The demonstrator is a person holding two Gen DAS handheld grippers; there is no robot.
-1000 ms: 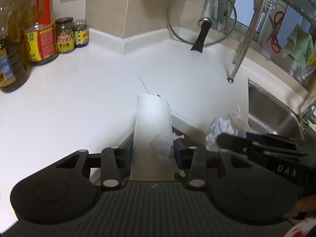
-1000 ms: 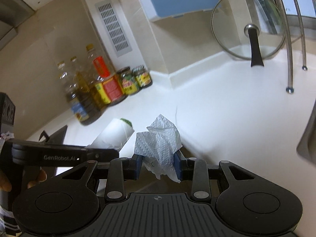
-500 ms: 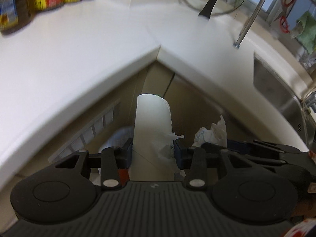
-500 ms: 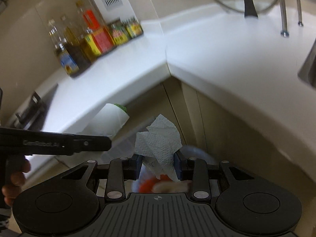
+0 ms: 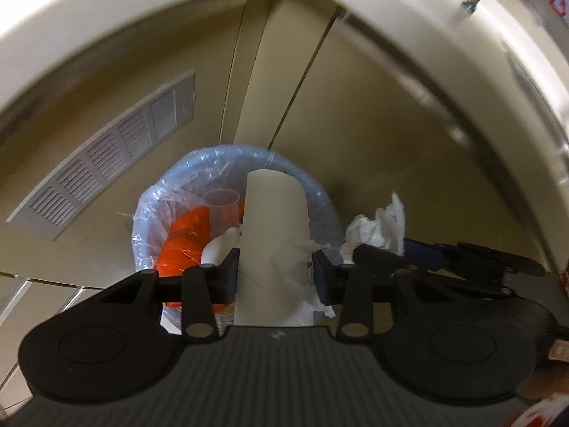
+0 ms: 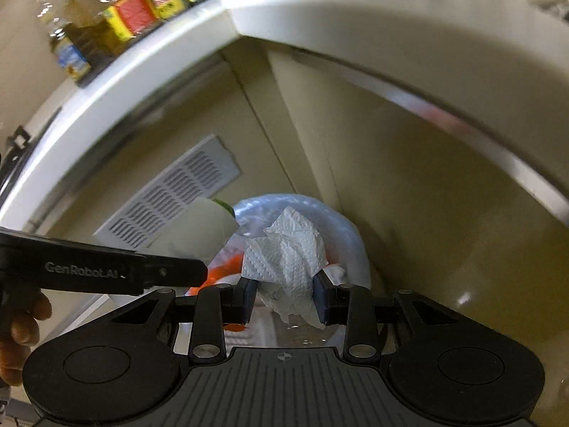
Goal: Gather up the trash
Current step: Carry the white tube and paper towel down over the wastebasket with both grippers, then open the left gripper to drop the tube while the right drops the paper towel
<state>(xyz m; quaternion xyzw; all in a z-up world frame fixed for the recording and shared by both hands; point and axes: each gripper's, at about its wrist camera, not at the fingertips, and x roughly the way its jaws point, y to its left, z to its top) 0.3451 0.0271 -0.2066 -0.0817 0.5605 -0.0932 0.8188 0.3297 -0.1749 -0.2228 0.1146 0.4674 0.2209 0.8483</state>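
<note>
A white paper cup [image 5: 275,235], with a scrap of torn tissue clinging to its side, is being pinched by the left tongs [image 5: 275,277], the pads being pressed against both of its sides. A crumpled paper towel [image 6: 286,252] is being pinched by the right tongs [image 6: 284,297] in the same manner, with its loose end hanging below the pads. Both items are being held above a round trash bin [image 5: 149,199] lined with a clear plastic bag, which is standing on the floor in the inner corner of the cabinets, below the corner of the white surface [image 6: 270,3]. Orange plastic waste [image 5: 185,242] and a clear cup [image 5: 220,197] are being seen inside the bin. A grey vent grille [image 5: 106,156] is being seen on the cabinet face left of the bin. Bottles and jars [image 6: 131,17] are being seen, blurred, on the surface near its back edge. In the right wrist view, a hand [image 6: 21,334] is being seen gripping the handle of the left tool.
</note>
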